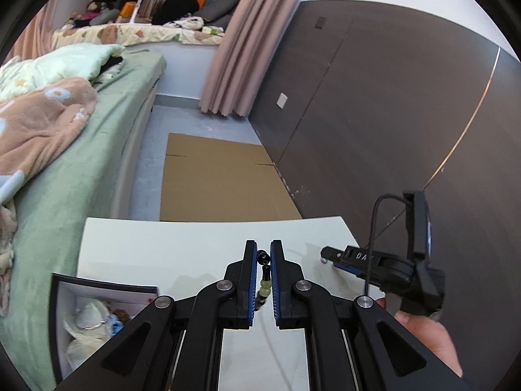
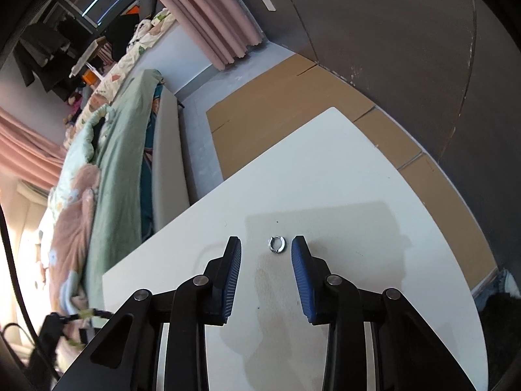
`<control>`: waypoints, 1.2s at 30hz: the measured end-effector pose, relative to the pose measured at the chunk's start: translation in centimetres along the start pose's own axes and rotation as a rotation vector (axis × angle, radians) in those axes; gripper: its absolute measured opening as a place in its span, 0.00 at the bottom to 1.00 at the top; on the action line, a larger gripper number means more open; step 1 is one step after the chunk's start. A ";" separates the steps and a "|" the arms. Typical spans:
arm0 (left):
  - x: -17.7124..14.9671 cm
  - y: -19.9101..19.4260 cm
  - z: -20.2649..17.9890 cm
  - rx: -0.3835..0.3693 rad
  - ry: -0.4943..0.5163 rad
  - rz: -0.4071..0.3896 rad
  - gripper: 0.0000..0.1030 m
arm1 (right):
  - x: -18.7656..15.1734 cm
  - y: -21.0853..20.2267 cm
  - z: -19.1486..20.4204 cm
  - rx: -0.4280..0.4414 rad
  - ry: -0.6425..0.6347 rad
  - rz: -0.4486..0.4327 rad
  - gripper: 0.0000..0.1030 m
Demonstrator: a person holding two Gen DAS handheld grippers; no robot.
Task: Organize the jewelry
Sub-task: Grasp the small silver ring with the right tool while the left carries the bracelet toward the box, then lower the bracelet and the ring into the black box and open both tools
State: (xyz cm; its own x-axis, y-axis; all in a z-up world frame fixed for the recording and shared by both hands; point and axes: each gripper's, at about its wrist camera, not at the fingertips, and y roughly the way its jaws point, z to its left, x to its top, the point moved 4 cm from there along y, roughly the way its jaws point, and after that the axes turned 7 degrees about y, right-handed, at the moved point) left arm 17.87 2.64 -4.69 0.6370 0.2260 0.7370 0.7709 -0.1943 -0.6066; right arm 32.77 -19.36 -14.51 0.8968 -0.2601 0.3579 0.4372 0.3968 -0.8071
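Note:
My left gripper is shut on a beaded bracelet with dark and pale green beads, held above the white table. An open jewelry box with a silver bangle on a white cushion stands at the lower left. My right gripper is open and low over the table, its fingers on either side of a small silver ring that lies on the tabletop. The right gripper also shows in the left wrist view at the right. The bracelet shows blurred in the right wrist view.
The white table has a curved far edge. Beyond it lie flattened cardboard on the floor, a bed with green sheet and blankets to the left, and a dark wall panel to the right.

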 end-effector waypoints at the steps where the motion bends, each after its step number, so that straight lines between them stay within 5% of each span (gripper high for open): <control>1: 0.1 -0.3 0.3 0.000 -0.006 -0.004 0.08 | -0.1 0.2 0.2 -0.015 -0.009 -0.003 0.34; 12: 1.1 -3.8 3.3 0.008 -0.061 -0.059 0.08 | -0.8 1.3 3.1 -0.262 -0.220 -0.092 0.25; 16: 1.2 -5.2 4.3 0.025 -0.065 -0.067 0.08 | -1.2 1.3 3.7 -0.351 -0.312 -0.107 0.15; 26: 0.0 -7.6 6.3 0.080 -0.059 -0.050 0.08 | -2.0 -1.2 3.6 -0.229 -0.289 -0.059 0.14; 36: -1.6 -6.3 7.0 0.094 -0.107 0.055 0.08 | -4.5 -5.3 7.7 -0.051 -0.335 -0.083 0.14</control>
State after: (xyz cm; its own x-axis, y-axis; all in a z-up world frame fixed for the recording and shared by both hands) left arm 12.06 10.21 -4.13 0.6716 0.3191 0.6687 0.7286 -0.1201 -0.6744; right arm 26.92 -13.50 -8.17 0.8344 0.0175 0.5508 0.5133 0.3393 -0.7883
